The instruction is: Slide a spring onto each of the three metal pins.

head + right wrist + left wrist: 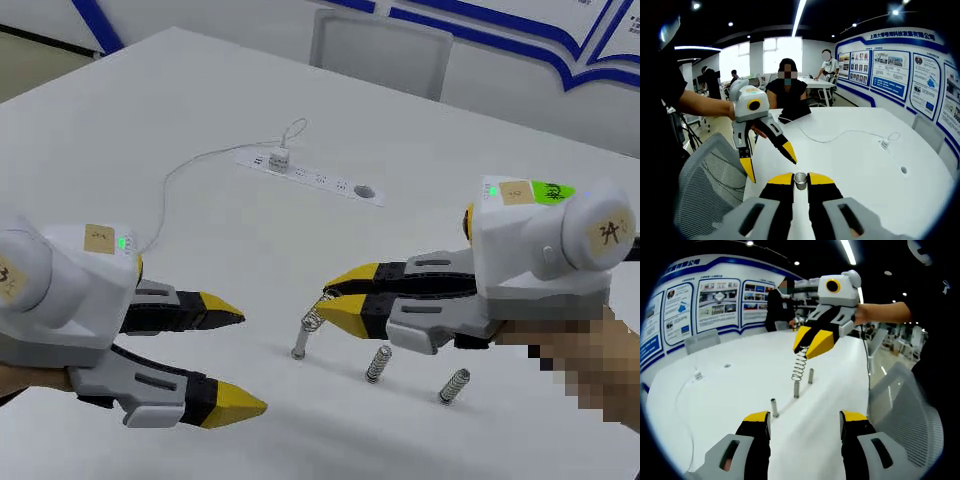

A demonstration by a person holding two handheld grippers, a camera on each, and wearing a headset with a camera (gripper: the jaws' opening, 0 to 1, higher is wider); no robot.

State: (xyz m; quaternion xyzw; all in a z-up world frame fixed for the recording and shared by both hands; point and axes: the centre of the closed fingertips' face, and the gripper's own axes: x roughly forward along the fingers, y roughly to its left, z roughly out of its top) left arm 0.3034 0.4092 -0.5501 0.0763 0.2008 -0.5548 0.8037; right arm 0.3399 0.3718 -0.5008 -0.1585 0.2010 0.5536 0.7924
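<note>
1. Your right gripper (pixel 333 298) is pinched on the top end of the spring (pixel 313 320). The coil hangs down from its yellow tips. In the right gripper view you see it end-on, squeezed between the two jaws.
2. Your left gripper (pixel 250 360) is spread wide and holds nothing. It hovers over the table (pixel 200 230), pointing at the pins from opposite the right gripper's tips.
3. Done, as I judge it: two pins of three. The middle pin (pixel 378 363) sits just beneath your right gripper's jaws, and the outer pin (pixel 455 385) sits beneath its body, nearer your hand. Both look coiled from top to base in the head view. In the left gripper view they are too small to confirm this.
4. Left to do: one pin. The bare pin (pixel 299 345) stands just ahead of and below your right gripper's tips, between the two grippers, with no coil on it.
5. In the head view the hanging spring's lower end is close beside the bare pin's top, but it is not threaded over it. In the left gripper view the coil looks off to one side of that pin, so I cannot tell how well the two line up.
6. You look to be on the last pin. What remains is to centre the coil over it, lower it and let go.
</note>
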